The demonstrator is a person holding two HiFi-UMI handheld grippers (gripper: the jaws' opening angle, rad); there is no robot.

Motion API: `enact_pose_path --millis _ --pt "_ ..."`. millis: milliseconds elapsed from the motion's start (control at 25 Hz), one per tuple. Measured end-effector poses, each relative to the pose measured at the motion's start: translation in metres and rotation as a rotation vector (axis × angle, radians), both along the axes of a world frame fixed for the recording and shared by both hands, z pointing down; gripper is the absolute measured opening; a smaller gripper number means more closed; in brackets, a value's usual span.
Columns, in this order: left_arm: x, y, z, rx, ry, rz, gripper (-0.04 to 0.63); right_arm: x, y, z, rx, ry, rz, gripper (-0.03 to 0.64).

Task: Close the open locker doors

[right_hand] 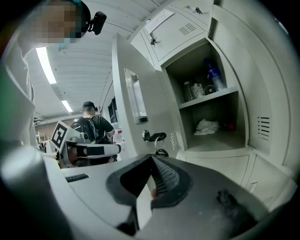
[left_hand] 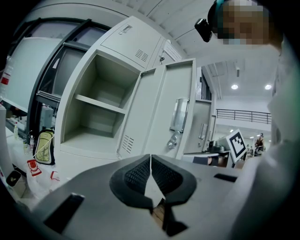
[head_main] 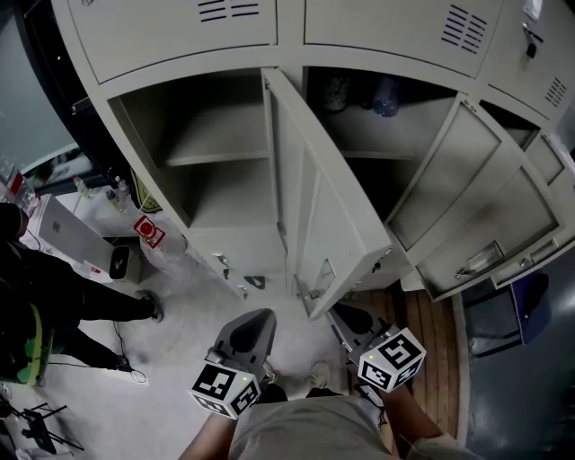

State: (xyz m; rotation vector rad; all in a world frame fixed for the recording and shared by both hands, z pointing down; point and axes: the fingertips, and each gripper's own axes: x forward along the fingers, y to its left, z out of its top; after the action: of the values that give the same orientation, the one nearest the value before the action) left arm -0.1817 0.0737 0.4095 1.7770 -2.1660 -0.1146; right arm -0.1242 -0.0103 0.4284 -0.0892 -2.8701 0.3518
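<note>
Still at the approach, left claw [head_main: 255,322] and right claw [head_main: 348,318] are both closed and empty; the open locker door [head_main: 316,211] just ahead between them needs pushing shut.

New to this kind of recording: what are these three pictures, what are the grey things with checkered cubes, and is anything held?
No robot here: a person holds a two-jaw tool in each hand; the cubes belong to the tools. The head view looks down from the person's head onto the left tool and right tool before grey lockers. The other two pictures come from cameras riding on each tool. Both have jaws together, holding nothing. Locker doors stand open, including the middle door and the right door. The left compartment is empty; the right compartment holds bottles and a white cloth.
</note>
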Motion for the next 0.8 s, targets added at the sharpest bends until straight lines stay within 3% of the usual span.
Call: enact_pose_path --millis 800 --pt "-0.031 0.039 0.0 -0.006 -0.001 -0.091 0.021 -0.037 0.037 0.001 0.004 -0.003 -0.105 0.026"
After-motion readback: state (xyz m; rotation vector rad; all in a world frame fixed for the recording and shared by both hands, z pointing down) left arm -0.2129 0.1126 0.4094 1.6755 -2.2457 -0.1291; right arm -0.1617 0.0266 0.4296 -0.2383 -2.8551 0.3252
